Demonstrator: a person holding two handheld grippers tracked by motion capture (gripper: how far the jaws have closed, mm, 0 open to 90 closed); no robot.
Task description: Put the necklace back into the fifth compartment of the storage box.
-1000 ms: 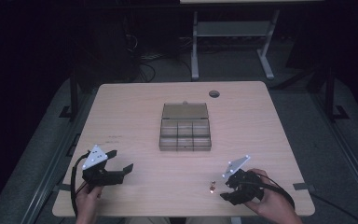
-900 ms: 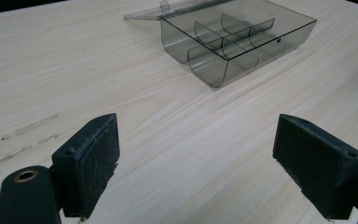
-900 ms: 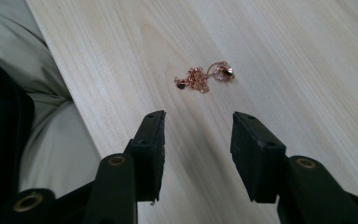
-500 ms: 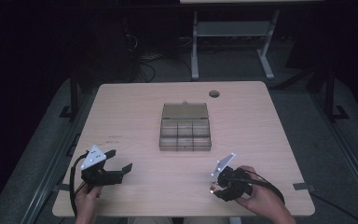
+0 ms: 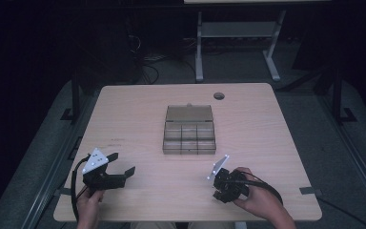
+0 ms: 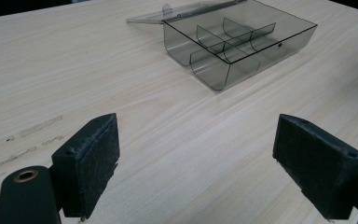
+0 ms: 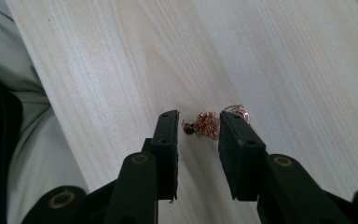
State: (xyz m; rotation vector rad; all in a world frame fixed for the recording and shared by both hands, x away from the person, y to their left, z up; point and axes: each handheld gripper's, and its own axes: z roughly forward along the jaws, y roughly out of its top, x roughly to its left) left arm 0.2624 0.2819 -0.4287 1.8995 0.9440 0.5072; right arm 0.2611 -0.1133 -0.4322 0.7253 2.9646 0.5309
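We see the counter (image 5: 133,114) w/ a smoky clear compartment box (image 5: 189,135) at centre, lid flat open behind it, prob. ready to take sthg. Our left gripper (image 5: 122,165) hovers near the front-left edge, fingers wide apart, pointed twd the box, holding nothing. Our right gripper (image 7: 197,130) is low at the front-right, fingers partly closed, not yet clamped, either side of a small rose-gold chain (image 7: 207,124) lying on the wood, well apart from the box.
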